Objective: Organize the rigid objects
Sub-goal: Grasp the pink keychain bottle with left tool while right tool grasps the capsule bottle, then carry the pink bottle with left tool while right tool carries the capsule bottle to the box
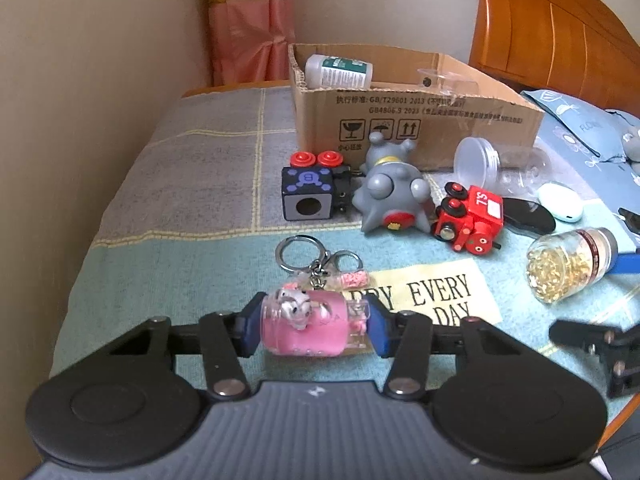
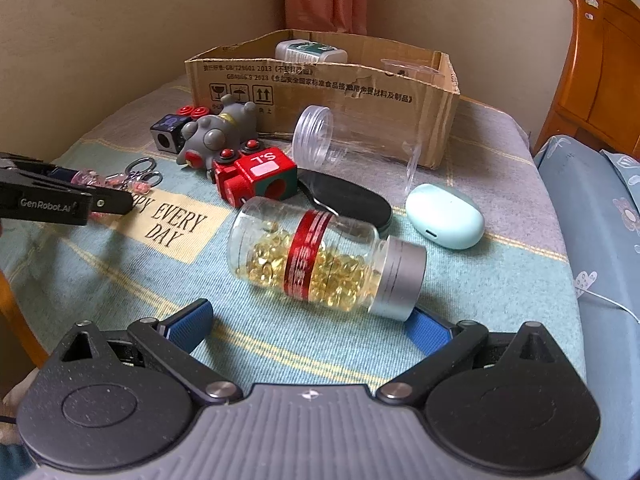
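Observation:
My left gripper [image 1: 314, 326] is shut on a pink keychain charm [image 1: 304, 332], its blue pads pressing on both ends just above the blanket; the key rings [image 1: 296, 254] trail ahead. From the right wrist view the same gripper [image 2: 116, 200] reaches in from the left with the charm [image 2: 90, 178]. My right gripper [image 2: 308, 326] stands open and low over the blanket. A glass bottle of yellow capsules [image 2: 324, 254] lies on its side just ahead of its fingertips, its silver cap close to the right finger. The cardboard box [image 1: 416, 120] stands at the back with a white-green bottle [image 1: 338, 72] inside.
In front of the box lie a black cube with red buttons [image 1: 307, 192], a grey toy [image 1: 390, 192], a red toy train [image 1: 470, 216], a clear jar [image 2: 352, 140], a black oval item [image 2: 348, 200] and a mint case [image 2: 444, 216]. A wall runs along the left, a wooden headboard [image 1: 560, 32] on the right.

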Available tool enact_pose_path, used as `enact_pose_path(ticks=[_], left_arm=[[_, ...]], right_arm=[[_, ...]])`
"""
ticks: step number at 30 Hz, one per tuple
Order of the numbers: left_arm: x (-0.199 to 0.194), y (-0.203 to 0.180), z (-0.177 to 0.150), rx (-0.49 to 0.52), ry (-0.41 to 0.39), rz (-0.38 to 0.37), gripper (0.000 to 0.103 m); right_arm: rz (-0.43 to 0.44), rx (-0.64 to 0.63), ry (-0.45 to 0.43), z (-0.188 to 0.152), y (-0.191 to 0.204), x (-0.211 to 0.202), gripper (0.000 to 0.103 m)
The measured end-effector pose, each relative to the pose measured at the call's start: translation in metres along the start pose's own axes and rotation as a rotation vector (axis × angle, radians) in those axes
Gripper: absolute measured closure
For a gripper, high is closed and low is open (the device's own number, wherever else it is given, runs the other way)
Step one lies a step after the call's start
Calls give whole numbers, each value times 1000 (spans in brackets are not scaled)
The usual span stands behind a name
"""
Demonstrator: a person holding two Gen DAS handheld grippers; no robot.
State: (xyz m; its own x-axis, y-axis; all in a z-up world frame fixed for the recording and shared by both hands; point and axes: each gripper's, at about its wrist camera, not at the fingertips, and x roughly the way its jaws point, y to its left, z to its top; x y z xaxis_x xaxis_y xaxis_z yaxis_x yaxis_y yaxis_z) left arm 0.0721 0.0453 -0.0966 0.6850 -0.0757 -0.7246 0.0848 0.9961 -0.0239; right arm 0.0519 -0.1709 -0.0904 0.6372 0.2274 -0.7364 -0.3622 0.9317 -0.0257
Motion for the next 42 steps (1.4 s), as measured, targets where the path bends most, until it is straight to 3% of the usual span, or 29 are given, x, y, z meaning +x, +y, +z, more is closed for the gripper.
enact_pose_path(ticks=[8, 14, 17, 26, 37, 42], left_arm=[[1, 0, 0, 18, 7, -14, 53], [1, 1, 2, 28, 18, -29, 53], [1, 3, 5, 30, 37, -55, 53], [-5, 4, 23, 105, 84, -133, 53], [-35, -4, 61, 249, 95, -189, 53], [-46, -8, 82, 267, 106, -236, 53]], right_arm=[[29, 58, 11, 23, -2, 6, 0], [-20, 15, 28, 35, 10, 18, 0], [-48, -2, 53, 39, 12, 23, 7], [23, -49, 98, 49, 1, 11, 7], [98, -111, 84, 73, -15, -19, 7], [100, -147, 57, 87, -18, -30, 7]])
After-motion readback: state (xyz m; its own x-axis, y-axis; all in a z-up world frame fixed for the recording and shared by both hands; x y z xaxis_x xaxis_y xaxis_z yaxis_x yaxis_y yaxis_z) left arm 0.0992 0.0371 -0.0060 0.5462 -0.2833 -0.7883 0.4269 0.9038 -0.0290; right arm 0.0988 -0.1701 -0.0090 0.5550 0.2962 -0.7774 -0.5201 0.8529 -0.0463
